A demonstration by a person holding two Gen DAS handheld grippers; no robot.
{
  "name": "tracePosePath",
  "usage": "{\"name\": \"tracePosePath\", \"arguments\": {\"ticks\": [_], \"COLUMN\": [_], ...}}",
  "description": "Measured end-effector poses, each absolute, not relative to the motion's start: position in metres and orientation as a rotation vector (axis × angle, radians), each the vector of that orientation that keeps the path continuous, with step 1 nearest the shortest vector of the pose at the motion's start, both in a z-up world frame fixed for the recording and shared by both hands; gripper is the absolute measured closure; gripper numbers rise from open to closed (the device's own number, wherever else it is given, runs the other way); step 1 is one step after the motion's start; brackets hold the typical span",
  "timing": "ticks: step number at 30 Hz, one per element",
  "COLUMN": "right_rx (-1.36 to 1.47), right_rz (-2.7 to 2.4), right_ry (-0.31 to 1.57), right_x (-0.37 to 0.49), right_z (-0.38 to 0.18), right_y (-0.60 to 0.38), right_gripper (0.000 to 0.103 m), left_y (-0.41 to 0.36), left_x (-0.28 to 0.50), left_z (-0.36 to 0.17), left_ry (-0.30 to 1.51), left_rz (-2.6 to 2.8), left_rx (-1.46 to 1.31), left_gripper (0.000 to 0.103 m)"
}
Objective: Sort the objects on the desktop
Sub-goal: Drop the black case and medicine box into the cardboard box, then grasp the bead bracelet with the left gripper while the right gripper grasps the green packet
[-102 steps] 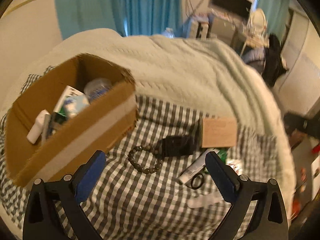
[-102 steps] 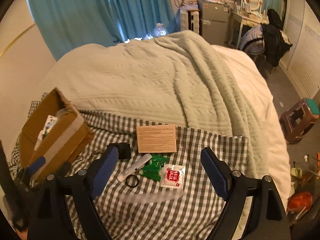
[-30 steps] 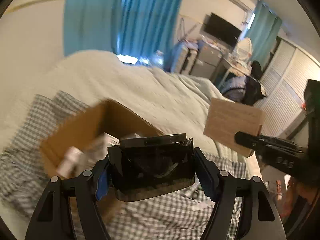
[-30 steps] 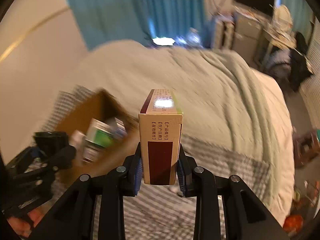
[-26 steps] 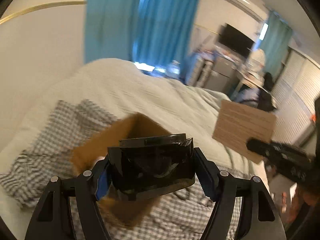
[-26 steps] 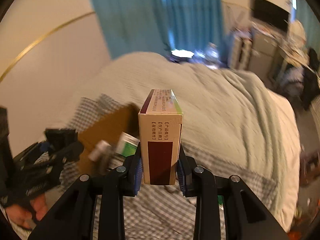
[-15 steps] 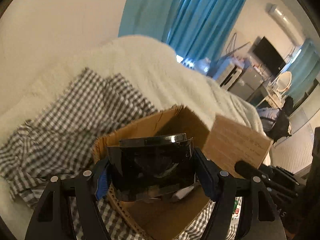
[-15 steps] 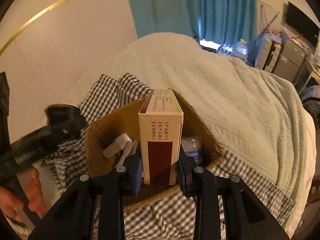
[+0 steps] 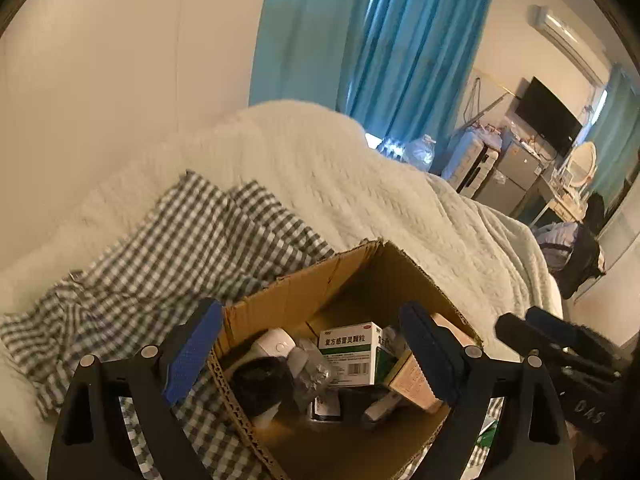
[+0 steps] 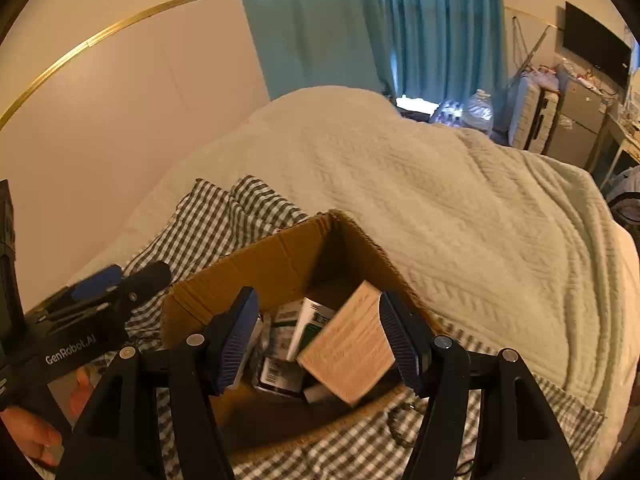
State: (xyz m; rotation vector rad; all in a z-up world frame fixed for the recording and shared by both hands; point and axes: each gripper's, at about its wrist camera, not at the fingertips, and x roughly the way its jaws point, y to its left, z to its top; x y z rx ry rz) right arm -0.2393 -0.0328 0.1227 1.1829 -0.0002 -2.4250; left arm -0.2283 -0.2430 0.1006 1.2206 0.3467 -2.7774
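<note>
The open cardboard box (image 9: 348,280) sits on a grey-and-white checked cloth (image 9: 172,248) spread over a bed, and both grippers hang over its mouth. Inside lies a heap of sorted things: a white-and-green medicine box (image 9: 350,354) near the middle, a white device (image 9: 274,346) and a black object (image 9: 260,380) toward the left wall, crumpled clear wrapping (image 9: 310,368) between them, and a tan carton (image 10: 348,350) tilted on one corner against the right side, its broad face turned up.

The left gripper (image 9: 312,356) has its blue-padded fingers (image 9: 192,354) spread wide, holding nothing; one pad hangs over the box's near-left rim, the other over the right part of the opening. The right gripper (image 10: 320,340) is likewise spread wide and empty, with the tan carton lying between and below its pads, apart from the left pad; whether the carton touches the right pad cannot be told.

The box's far corner stands up as a ragged torn edge, and its walls rise well above the contents, so the open room is straight above the mouth. In the right wrist view a dark bead bracelet (image 10: 400,420) lies on the cloth just outside the box's near-right wall. Beyond the cloth stretches a pale knitted blanket (image 10: 460,208), then a cream wall (image 9: 120,72) and teal curtains (image 9: 380,40).
</note>
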Motion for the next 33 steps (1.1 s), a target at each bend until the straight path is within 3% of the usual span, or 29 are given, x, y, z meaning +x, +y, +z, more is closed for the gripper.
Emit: {"name": "tracePosePath", "arguments": {"ticks": [14, 16, 18, 26, 33], "right_rx": [1.108, 1.117, 1.135, 1.339, 1.586], "right_rz": [-2.569, -2.590, -2.602, -2.611, -2.580], "right_ry": [0.034, 0.020, 0.006, -0.093, -0.032], "right_x": [-0.153, -0.142, -0.135, -0.118, -0.127], "right_z": [0.174, 0.172, 0.166, 0.088, -0.005], "right_y": [0.073, 0.095, 0.112, 0.176, 0.220], "right_gripper": [0.040, 0.040, 0.040, 0.040, 0.040], "left_y": [-0.136, -0.119, -0.100, -0.043, -0.013], "left_x": [-0.151, -0.145, -0.138, -0.125, -0.129], "left_z": [0.165, 0.164, 0.159, 0.073, -0.018], "left_ry": [0.007, -0.003, -0.006, 0.111, -0.041], "left_rz": [-2.999, -3.016, -3.037, -2.975, -2.849], "left_rx": [1.026, 1.048, 1.060, 1.276, 1.457], "left_gripper": [0.008, 0.001, 0.000, 0.000, 0.000]}}
